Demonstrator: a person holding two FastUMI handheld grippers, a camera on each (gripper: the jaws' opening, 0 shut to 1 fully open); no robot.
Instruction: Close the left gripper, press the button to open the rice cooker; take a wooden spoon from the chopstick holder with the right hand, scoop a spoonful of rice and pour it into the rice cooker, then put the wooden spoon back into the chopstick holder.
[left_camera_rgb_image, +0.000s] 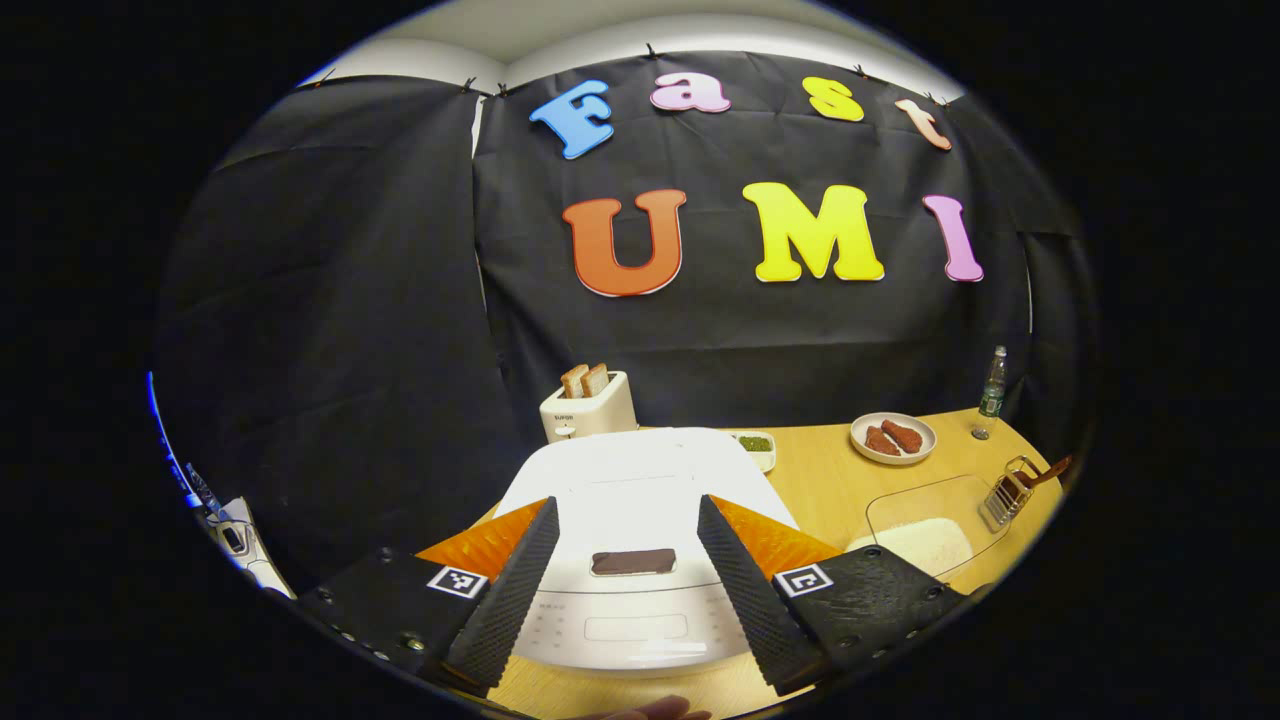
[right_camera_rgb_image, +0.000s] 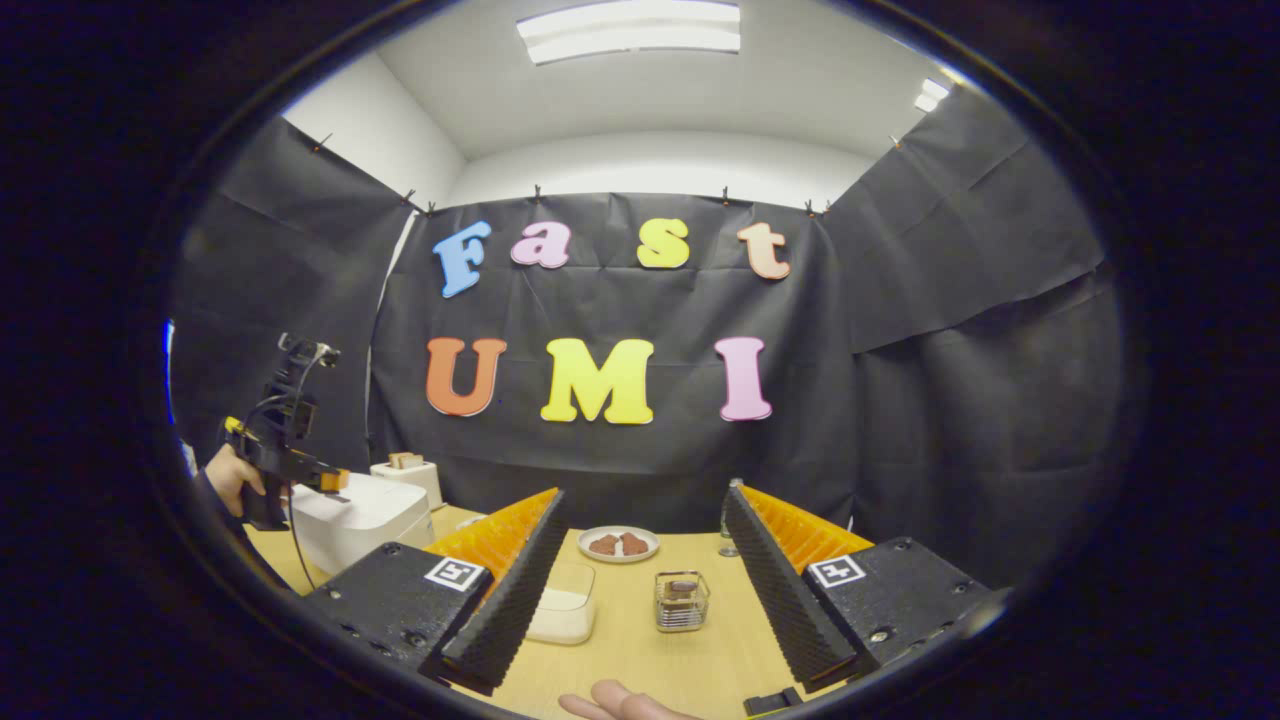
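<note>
1. The left gripper (left_camera_rgb_image: 627, 565) hovers over the white rice cooker (left_camera_rgb_image: 640, 540) with its jaws spread wide and nothing between them; the cooker's lid is down, and the dark oblong button (left_camera_rgb_image: 633, 561) on its front lies in the gap between the two fingers.
2. The cooker stands on the light wooden counter (left_camera_rgb_image: 830, 475), at its left end.
3. The right gripper (right_camera_rgb_image: 642, 590) is held above the counter, jaws likewise wide apart and holding nothing.
4. Between its fingers in the right gripper view stands the small wire chopstick holder (right_camera_rgb_image: 682, 600); something brown sits in it. In the left gripper view a brown wooden spoon handle (left_camera_rgb_image: 1045, 473) sticks out of the holder toward the right.
5. Just left of the holder is a clear rectangular plastic box (right_camera_rgb_image: 565, 602) with a layer of white rice (left_camera_rgb_image: 915, 545) in its bottom.
6. Farther back, a round white plate (right_camera_rgb_image: 618, 544) carries two reddish-brown pieces of food.
7. A white toaster (left_camera_rgb_image: 588, 405) behind the cooker has two slices of toast standing in its slots.
8. A small white dish (left_camera_rgb_image: 756, 447) beside the cooker holds something green.
9. A clear bottle (left_camera_rgb_image: 991, 392) stands upright near the back right corner.
</note>
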